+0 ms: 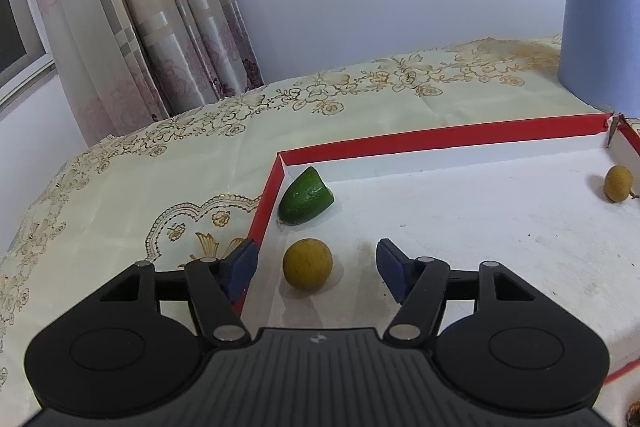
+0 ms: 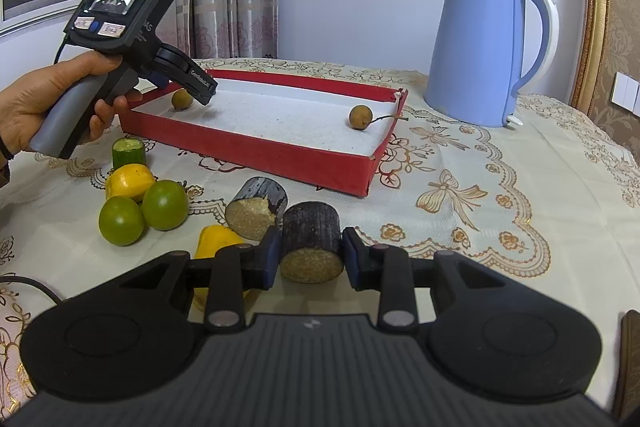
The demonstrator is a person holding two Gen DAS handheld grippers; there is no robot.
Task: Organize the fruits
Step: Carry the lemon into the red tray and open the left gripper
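A red-walled tray (image 1: 460, 135) with a white floor holds a green cucumber end (image 1: 306, 195), a tan longan (image 1: 307, 266) and a second longan (image 1: 618, 183) at the far right. My left gripper (image 1: 316, 269) is open, its blue pads either side of the near longan, the left pad outside the tray wall. In the right wrist view the tray (image 2: 256, 151) sits mid-table with the left gripper (image 2: 196, 89) over its left corner. My right gripper (image 2: 309, 254) is shut on a dark sugarcane piece (image 2: 312, 241).
A blue kettle (image 2: 480, 51) stands behind the tray on the right. In front of the tray lie another sugarcane piece (image 2: 256, 207), two green limes (image 2: 164, 205), yellow fruits (image 2: 130, 181), a cucumber piece (image 2: 128, 151). Curtains hang behind.
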